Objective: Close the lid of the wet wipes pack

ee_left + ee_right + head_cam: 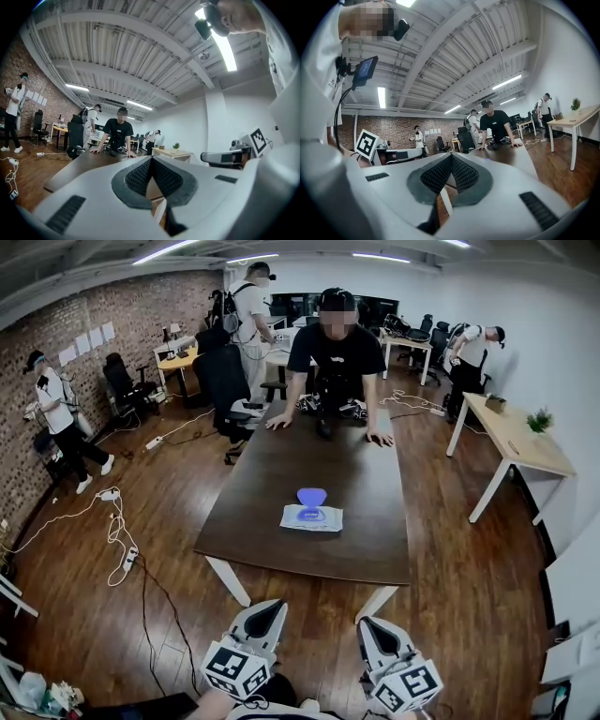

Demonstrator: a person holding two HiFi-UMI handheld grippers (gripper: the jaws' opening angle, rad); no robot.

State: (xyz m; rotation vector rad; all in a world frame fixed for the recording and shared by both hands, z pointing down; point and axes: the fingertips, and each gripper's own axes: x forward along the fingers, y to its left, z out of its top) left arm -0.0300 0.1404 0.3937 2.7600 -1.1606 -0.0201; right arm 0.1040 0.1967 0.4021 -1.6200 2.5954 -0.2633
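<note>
My left claw (269,608) and my right claw (374,625) hang side by side, short of the near edge of the dark tabletop (281,446), and both point level toward it. Each is clenched tight, jaws meeting at the tip with nothing between them. The wet wipes pack (312,519) lies flat on the tabletop toward its near end, well apart from both claws. Its blue lid (311,496) stands open on the far side. A person (336,348) in black leans on the far end.
</note>
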